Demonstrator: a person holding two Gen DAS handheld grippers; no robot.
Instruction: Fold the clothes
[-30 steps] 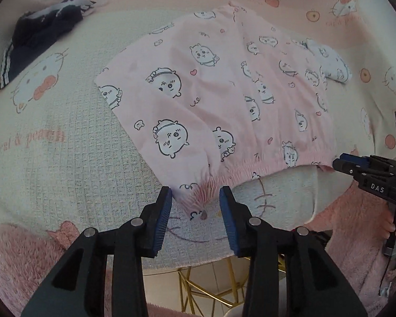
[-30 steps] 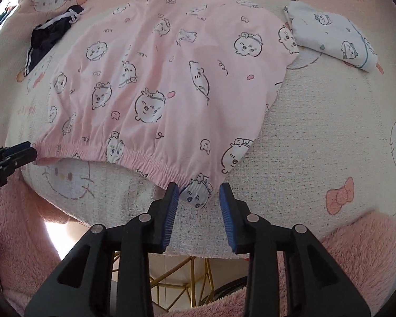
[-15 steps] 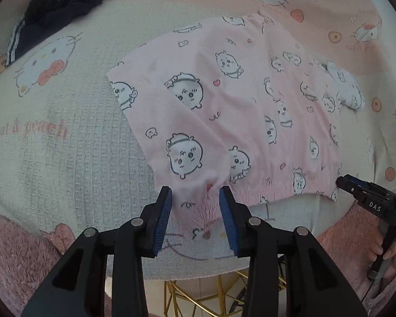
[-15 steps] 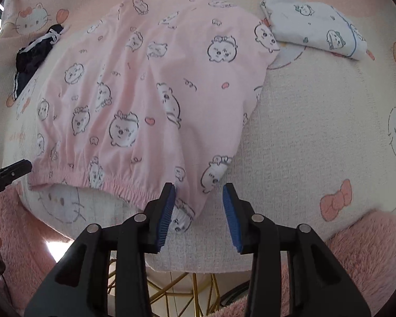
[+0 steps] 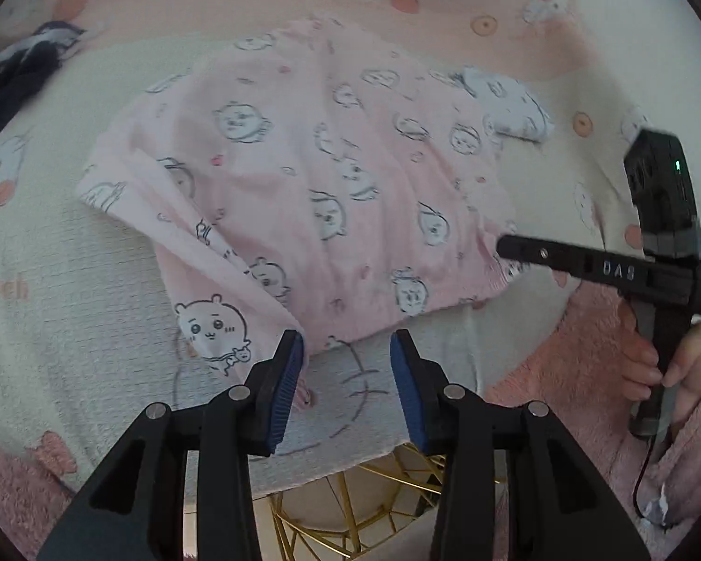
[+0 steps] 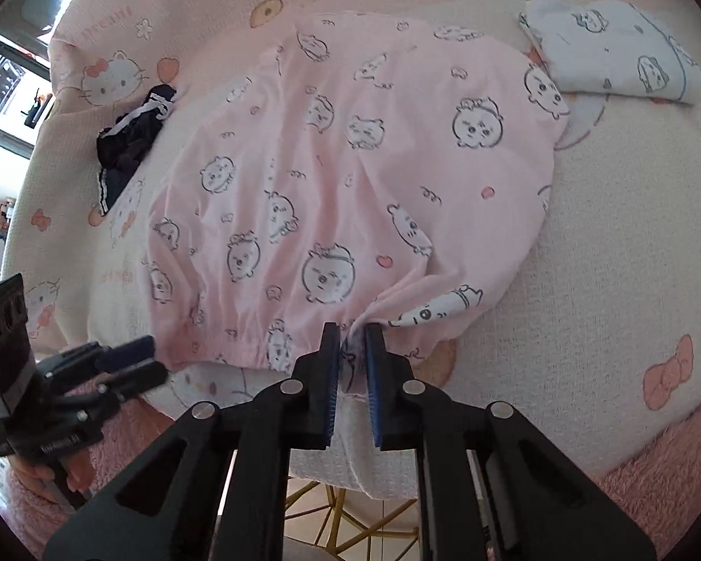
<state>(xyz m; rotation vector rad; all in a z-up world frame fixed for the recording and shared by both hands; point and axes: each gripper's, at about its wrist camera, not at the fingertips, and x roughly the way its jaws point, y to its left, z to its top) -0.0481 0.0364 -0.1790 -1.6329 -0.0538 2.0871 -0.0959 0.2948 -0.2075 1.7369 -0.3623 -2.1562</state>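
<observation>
The pink garment [image 6: 350, 177], printed with small cartoon animals, lay spread on the cream cartoon-cat blanket [image 6: 584, 243] that covered the bench, its gathered elastic edge toward the near rim. The right gripper [image 6: 353, 364] was closing its fingers on the near right corner of that edge, the cloth bunched between the blue pads and puckered upward. The left gripper [image 5: 346, 374] stood partly open at the near left corner; its left finger touched or overlapped the hem, but the fabric did not sit between the pads, so it held nothing. To fold well, I judged the left side needed its own firm pinch on the corner before any lift, so both corners would rise level and be carried toward the far edge together without dragging the cloth askew. A folded white garment [image 6: 612, 51] lay just beyond the far right of the pink one, and a dark striped garment [image 6: 131, 135] lay apart at the far left. The left view was blurred, so the hem's exact contact there was hard to read; the far edge was foreshortened, and the bench below the blanket was hidden apart from gold legs [image 5: 397, 505].
</observation>
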